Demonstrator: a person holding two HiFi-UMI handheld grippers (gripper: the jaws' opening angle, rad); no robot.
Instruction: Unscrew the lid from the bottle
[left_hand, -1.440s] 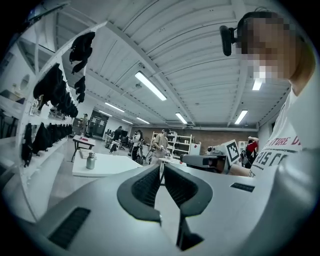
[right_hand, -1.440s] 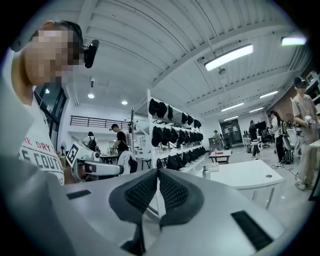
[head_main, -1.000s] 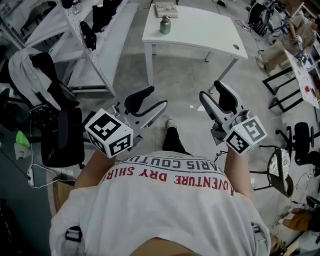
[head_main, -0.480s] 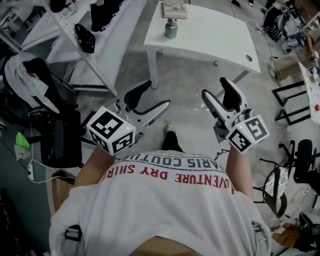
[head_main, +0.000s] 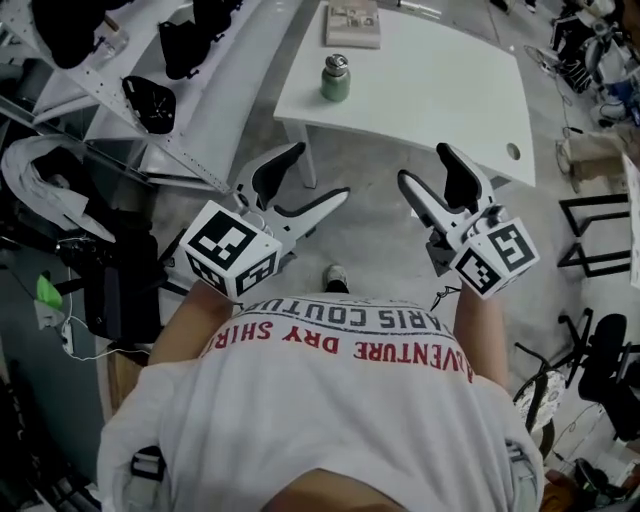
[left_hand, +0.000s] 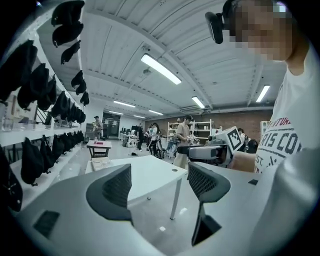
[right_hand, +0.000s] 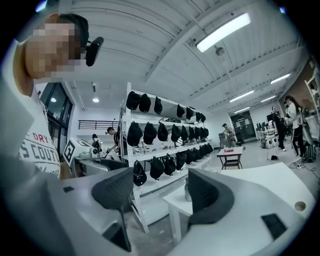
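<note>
The green bottle (head_main: 336, 82) stands upright near the left edge of the white tabletop (head_main: 440, 90), its lid (head_main: 337, 63) still on. The left gripper (head_main: 318, 175) and the right gripper (head_main: 425, 165) hang over the floor, short of the table. Both have just been opening their jaws, which now stand wide apart with nothing between them.

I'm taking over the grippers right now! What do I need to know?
Left gripper: open, nothing between the jaws, which have just been opening.
Right gripper: open, nothing between the jaws, which have just been opening.
Bottle: upright on the table, ahead of both grippers, untouched, lid on.
Done: nothing yet.
Left: reach the table, hold the bottle with one gripper, unscrew the lid with the other.
</note>
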